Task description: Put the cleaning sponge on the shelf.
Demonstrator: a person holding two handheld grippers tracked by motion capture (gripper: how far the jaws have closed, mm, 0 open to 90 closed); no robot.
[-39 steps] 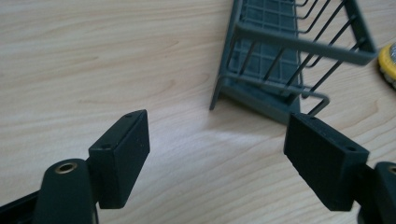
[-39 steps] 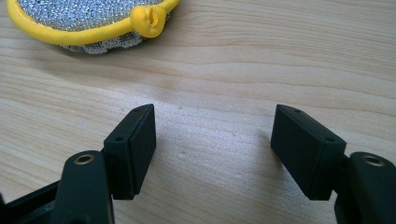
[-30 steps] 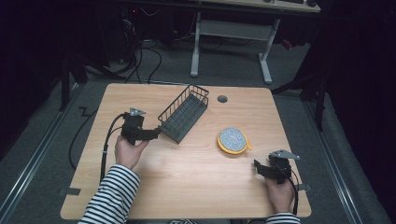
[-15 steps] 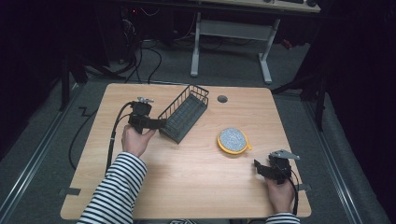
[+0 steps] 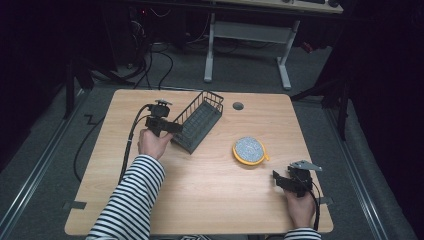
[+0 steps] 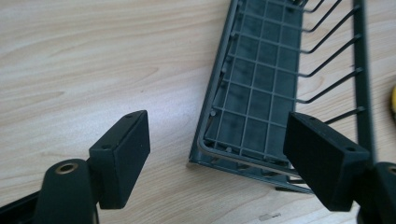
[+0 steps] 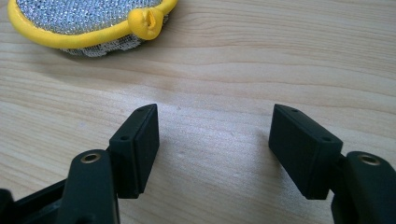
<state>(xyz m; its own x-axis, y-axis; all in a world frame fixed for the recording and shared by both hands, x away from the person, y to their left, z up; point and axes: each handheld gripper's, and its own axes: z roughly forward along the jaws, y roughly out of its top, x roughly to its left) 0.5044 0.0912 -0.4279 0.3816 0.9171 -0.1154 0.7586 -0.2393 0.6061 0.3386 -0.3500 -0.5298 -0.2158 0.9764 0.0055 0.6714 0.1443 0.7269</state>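
Observation:
A dark wire rack (image 5: 198, 120) lies at an angle on the far middle of the wooden table (image 5: 200, 185). My left gripper (image 5: 172, 128) is open right at the rack's near-left corner; the left gripper view puts that corner of the rack (image 6: 261, 112) between and just beyond the jaws of my left gripper (image 6: 224, 154). A round scouring pad with a yellow rim (image 5: 249, 149) lies right of centre. My right gripper (image 5: 278, 180) rests open near the front right, a short way from the pad (image 7: 93, 18). Nothing sits between the jaws of my right gripper (image 7: 217, 140).
A round cable hole (image 5: 238, 106) is in the table behind the rack. Black cables (image 5: 127, 150) trail off the left side. A white desk frame (image 5: 247, 35) stands on the floor beyond the table.
My left hand has moved away from me and rightward, bringing its gripper up to the rack's near-left corner. The right gripper, the pad and the rack have stayed put.

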